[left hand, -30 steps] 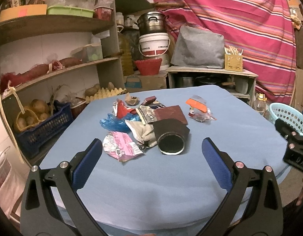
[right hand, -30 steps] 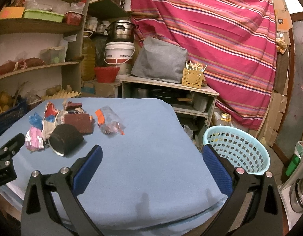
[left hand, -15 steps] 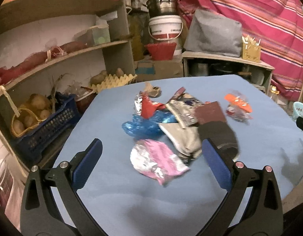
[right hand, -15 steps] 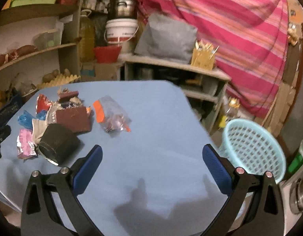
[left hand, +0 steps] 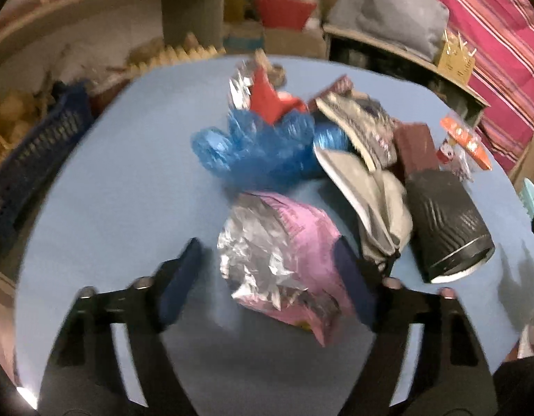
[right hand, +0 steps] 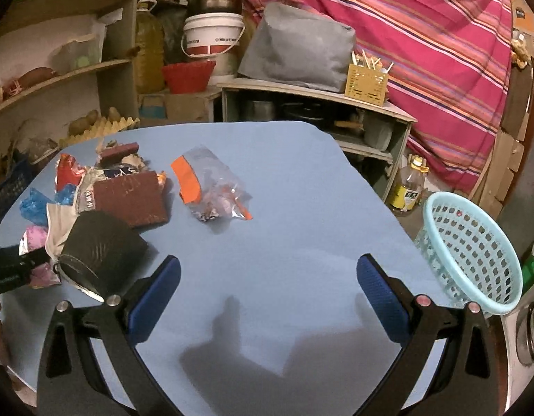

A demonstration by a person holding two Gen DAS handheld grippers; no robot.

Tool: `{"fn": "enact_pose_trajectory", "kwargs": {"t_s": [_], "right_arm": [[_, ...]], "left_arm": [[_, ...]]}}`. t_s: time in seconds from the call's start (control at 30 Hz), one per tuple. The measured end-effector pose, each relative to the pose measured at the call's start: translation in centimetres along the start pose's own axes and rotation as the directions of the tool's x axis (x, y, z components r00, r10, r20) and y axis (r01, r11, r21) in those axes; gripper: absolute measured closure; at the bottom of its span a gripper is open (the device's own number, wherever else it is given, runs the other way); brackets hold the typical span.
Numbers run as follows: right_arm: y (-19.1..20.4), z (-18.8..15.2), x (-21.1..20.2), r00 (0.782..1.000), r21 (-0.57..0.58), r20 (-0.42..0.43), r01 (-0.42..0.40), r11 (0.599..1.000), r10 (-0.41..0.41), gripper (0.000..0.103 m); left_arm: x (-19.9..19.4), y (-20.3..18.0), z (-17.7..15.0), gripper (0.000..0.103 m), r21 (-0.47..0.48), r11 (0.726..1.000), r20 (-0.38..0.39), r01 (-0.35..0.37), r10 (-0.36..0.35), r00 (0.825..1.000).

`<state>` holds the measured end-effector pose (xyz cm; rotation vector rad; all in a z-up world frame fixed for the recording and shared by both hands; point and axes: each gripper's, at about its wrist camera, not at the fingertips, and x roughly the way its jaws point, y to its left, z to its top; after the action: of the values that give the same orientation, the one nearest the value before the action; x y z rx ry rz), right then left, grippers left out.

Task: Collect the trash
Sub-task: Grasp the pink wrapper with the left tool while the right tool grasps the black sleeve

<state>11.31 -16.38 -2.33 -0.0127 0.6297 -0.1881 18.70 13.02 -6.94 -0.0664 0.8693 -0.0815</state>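
A heap of trash lies on the blue table (right hand: 301, 208). It includes a pink and silver foil wrapper (left hand: 284, 249), a blue plastic bag (left hand: 256, 149), a red wrapper (left hand: 267, 100), a black ribbed cup (left hand: 443, 222) on its side and a brown pad (left hand: 416, 145). My left gripper (left hand: 267, 277) straddles the pink wrapper and its jaws are closing. The right pad touches the foil and the left pad stands just clear of it. My right gripper (right hand: 268, 267) hangs open over bare cloth, with the black cup (right hand: 100, 253) to its left. A clear bag with an orange strip (right hand: 211, 187) lies apart from the heap.
A light blue mesh basket (right hand: 474, 253) stands off the table's right edge. A dark blue crate (left hand: 31, 159) and shelves line the left side. Behind the table are a low wooden shelf (right hand: 318, 93) with a grey bag and a striped curtain. A bottle (right hand: 409, 187) stands on the floor.
My left gripper has moved forward and down onto the heap, and its jaws have narrowed around the pink wrapper. The right gripper has come forward and tipped down over the table.
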Motion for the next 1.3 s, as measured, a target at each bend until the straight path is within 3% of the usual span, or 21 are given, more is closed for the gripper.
{"fn": "enact_pose_trajectory", "kwargs": {"t_s": [0.07, 0.2, 0.3, 0.33, 0.47, 0.67, 0.87, 1.07, 1.1, 1.17, 1.3], "right_arm": [[0.6, 0.0, 0.0, 1.0, -0.012, 0.005, 0.004, 1.0, -0.004, 0.004], [1.9, -0.1, 0.2, 1.0, -0.023, 0.001, -0.007, 1.0, 0.007, 0.004], [2.6, -0.2, 0.1, 1.0, -0.008, -0.003, -0.031, 0.999, 0.03, 0.004], [2.9, -0.2, -0.1, 0.999, -0.006, 0.002, -0.036, 0.999, 0.036, 0.004], [4.3, -0.1, -1.0, 0.997, -0.001, 0.031, -0.073, 0.997, 0.073, 0.004], [7.5, 0.4, -2.3, 0.988, -0.016, 0.064, -0.139, 0.99, 0.14, 0.004], [11.5, -0.1, 0.7, 0.989, -0.061, -0.038, -0.146, 0.987, 0.143, 0.004], [13.0, -0.3, 1.6, 0.985, -0.056, -0.059, -0.164, 0.985, 0.161, 0.005], [13.1, -0.3, 1.9, 0.983, -0.058, -0.074, -0.169, 0.984, 0.165, 0.006], [13.5, -0.4, 2.6, 0.977, -0.059, -0.108, -0.188, 0.98, 0.181, 0.028], [13.6, -0.5, 2.6, 0.974, -0.084, -0.118, -0.206, 0.975, 0.195, 0.029]], "left_arm": [[0.1, -0.1, -0.1, 0.041, 0.009, 1.0, -0.004, 0.015, -0.015, 1.0], [0.0, -0.7, -0.4, 0.072, 0.046, 0.998, -0.009, 0.031, -0.031, 0.999], [-0.3, -0.8, -0.4, 0.084, 0.052, 0.997, -0.006, 0.051, -0.051, 0.999], [-0.4, -0.8, -0.4, 0.101, 0.054, 0.997, -0.002, 0.047, -0.047, 0.999], [-1.3, -0.4, -0.3, 0.103, 0.043, 0.997, 0.001, 0.065, -0.065, 0.998], [-3.7, 0.5, -0.5, 0.103, 0.054, 0.998, 0.071, 0.043, -0.047, 0.996], [-6.1, 2.0, -0.4, 0.103, 0.038, 0.999, 0.154, -0.009, 0.003, 0.988], [-6.7, 3.1, -0.2, 0.103, 0.006, 1.0, 0.198, -0.02, 0.019, 0.98], [-6.8, 3.4, -0.1, 0.103, 0.001, 1.0, 0.2, -0.021, 0.02, 0.98], [-6.8, 3.7, 0.1, 0.103, -0.019, 1.0, 0.205, -0.025, 0.028, 0.978], [-7.0, 4.1, 0.1, 0.103, -0.04, 0.999, 0.212, -0.033, 0.041, 0.976]]}}
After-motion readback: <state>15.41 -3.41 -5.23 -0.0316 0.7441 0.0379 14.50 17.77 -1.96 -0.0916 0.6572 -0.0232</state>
